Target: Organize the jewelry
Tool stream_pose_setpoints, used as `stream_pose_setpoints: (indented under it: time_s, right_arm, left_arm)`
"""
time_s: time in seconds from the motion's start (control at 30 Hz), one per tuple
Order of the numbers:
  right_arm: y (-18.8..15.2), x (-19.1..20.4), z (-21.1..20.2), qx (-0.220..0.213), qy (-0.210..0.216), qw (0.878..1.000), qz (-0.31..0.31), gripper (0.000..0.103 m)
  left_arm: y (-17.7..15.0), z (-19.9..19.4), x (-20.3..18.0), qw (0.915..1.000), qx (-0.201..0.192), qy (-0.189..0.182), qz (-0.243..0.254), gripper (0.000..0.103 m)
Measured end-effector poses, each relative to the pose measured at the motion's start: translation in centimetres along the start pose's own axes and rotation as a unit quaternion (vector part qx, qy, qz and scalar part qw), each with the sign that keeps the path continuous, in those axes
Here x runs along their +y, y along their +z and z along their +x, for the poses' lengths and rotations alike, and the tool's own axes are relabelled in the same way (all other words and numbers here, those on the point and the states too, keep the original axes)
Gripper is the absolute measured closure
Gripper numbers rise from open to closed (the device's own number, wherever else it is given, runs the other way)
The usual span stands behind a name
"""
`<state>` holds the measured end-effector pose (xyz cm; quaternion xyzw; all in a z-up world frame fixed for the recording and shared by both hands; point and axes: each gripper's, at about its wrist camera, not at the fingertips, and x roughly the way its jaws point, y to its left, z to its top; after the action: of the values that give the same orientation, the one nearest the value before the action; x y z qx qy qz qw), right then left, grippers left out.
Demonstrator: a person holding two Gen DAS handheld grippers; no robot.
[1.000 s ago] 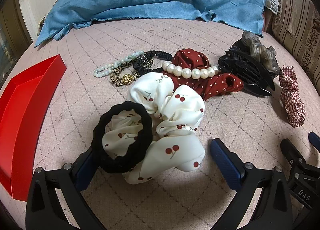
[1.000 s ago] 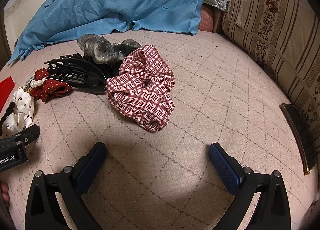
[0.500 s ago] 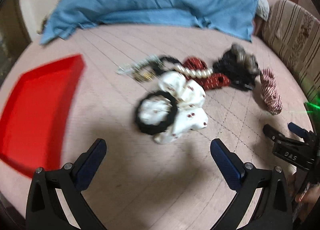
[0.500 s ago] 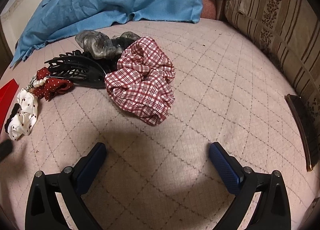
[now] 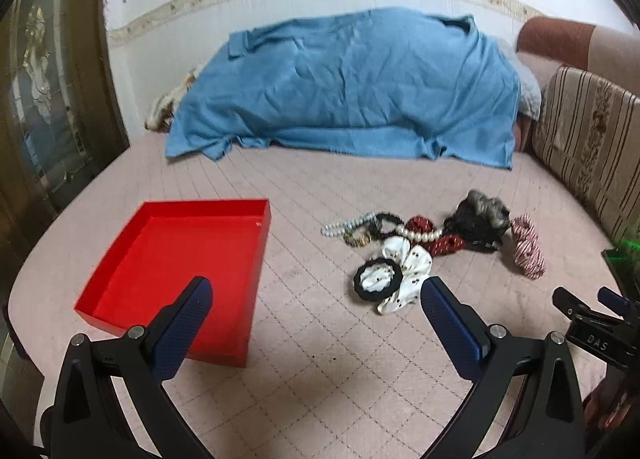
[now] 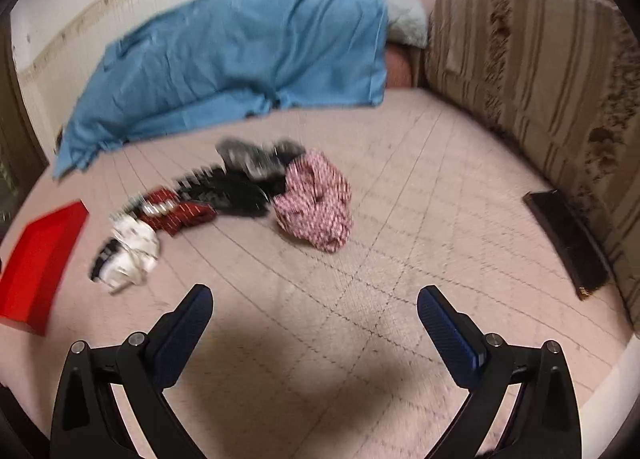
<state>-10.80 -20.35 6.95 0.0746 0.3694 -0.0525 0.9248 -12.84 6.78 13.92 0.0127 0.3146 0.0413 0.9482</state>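
Right of the red tray (image 5: pixel 176 259), well apart from it, the jewelry pile (image 5: pixel 416 247) lies tangled; my left gripper (image 5: pixel 316 311) and right gripper (image 6: pixel 314 313) hang apart, empty; I risk dragging several pieces together.

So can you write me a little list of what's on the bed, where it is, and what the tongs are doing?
surface: pink quilted bed
red tray: left, nothing inside
hair ties and beads pile: right of tray
nearest piece: cherry scrunchie
plaid scrunchie: pile's right end
left tongs: open, holding nothing
right tongs: open, holding nothing
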Motion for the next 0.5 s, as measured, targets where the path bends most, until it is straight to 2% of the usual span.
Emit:
stream_pose_setpoints:
  time_s: [0.2, 0.37, 0.5]
  right_arm:
    - [1.1, 1.4, -4.5, -0.063, 0.001, 0.998, 0.006, 0.0]
    - [1.2, 2.0, -6.1, -0.07, 0.016, 0.997, 0.011, 0.0]
    - [1.0, 2.3, -6.9, -0.075, 0.007, 0.997, 0.004, 0.0]
  left_arm:
    - [0.4, -3.0, 0.7, 0.9996, -0.029, 0.005, -0.001, 0.0]
    - [0.5, -4.5, 1.1, 0.9994, -0.034, -0.004, -0.005, 0.0]
    - [0.2, -5.3, 1.1, 0.9993, -0.035, -0.01, 0.0, 0.0]
